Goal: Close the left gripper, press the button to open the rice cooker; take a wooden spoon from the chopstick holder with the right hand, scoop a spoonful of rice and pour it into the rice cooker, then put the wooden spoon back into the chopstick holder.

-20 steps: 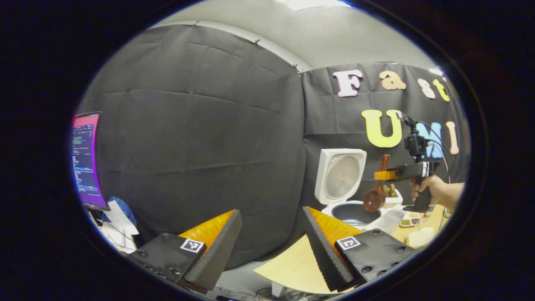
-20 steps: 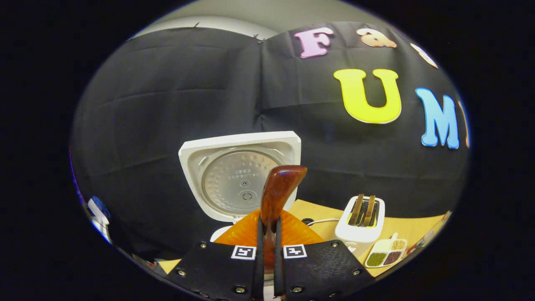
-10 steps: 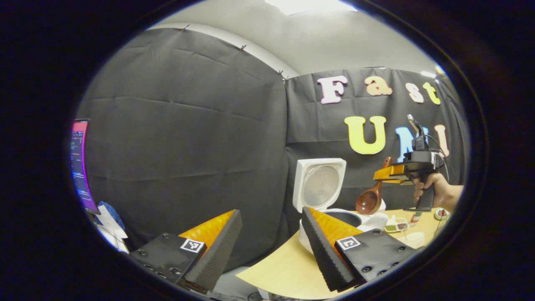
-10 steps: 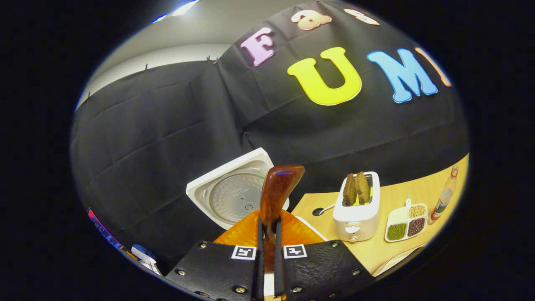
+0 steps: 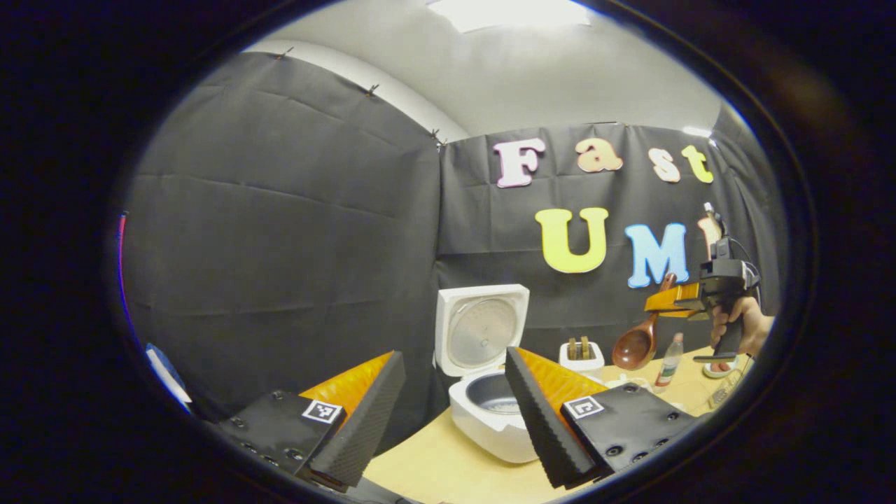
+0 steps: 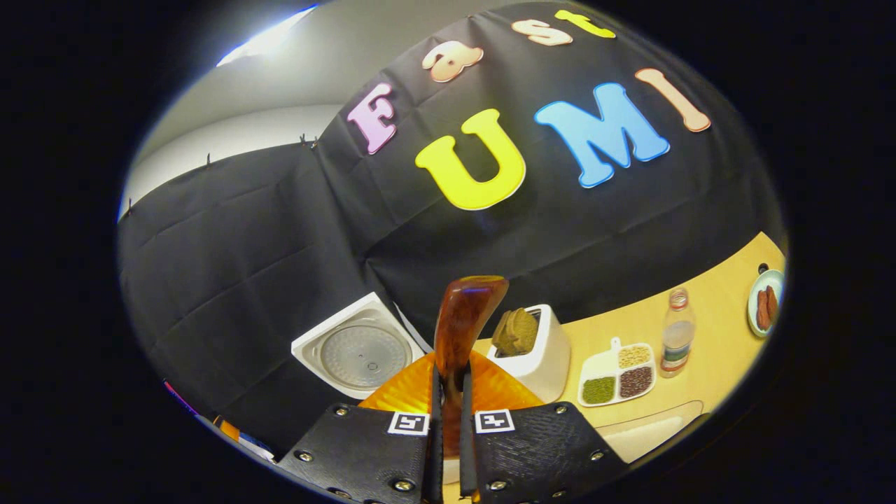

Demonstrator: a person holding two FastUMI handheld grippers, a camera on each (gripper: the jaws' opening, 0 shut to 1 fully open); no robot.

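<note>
While pinched upright, wooden spoon (image 6: 462, 318) — handle between right tongs (image 6: 448, 427), bowl seemingly below.

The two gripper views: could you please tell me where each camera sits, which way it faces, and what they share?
Left gripper view: rides the open left gripper, low at the table edge, facing the open rice cooker; farther off, a hand holds the right gripper.
Right gripper view: rides the right gripper, shut on the wooden spoon, tilted, facing the wall and toaster.
Shared: rice cooker lid, toaster, bottle, spoon.
</note>
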